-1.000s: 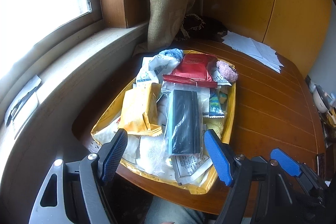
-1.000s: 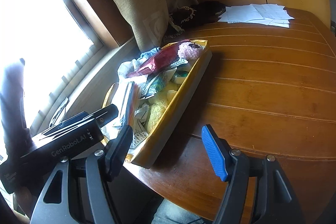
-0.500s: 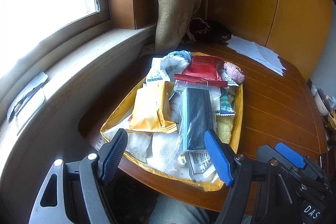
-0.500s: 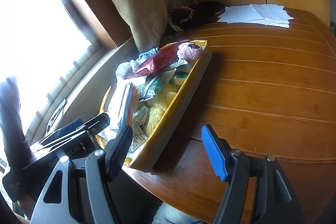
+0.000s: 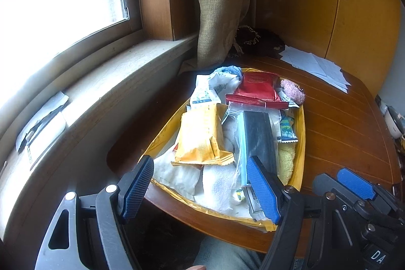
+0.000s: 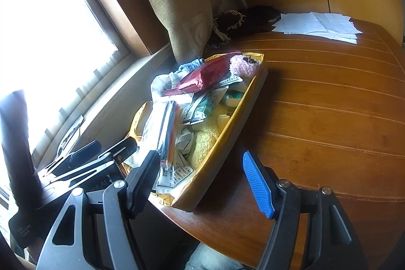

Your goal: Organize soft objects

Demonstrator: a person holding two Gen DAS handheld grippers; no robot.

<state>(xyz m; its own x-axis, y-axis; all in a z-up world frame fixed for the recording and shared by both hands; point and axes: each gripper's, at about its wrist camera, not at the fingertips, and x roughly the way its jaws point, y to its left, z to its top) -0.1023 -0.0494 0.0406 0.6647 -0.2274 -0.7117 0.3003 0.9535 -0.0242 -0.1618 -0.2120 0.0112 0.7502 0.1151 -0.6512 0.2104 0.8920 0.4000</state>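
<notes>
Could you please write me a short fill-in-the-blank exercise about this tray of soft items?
1. The packets and cloths lie piled in a ____ tray.
2. The red packet lies toward the tray's ____ end.
3. Both hand-held grippers, left and right, are ____.
4. The white papers lie on the wooden ____.

Answers: yellow; far; open; table

- yellow tray: floor fully buried under the pile; near rim partly behind the left gripper fingers
- white cloth: top edge tucked under the yellow packet
- black item in clear bag: can't identify; lower end behind a blue pad
- printed leaflet: text too small to read
- objects at table's right edge: cropped by frame
- window: blown out
</notes>
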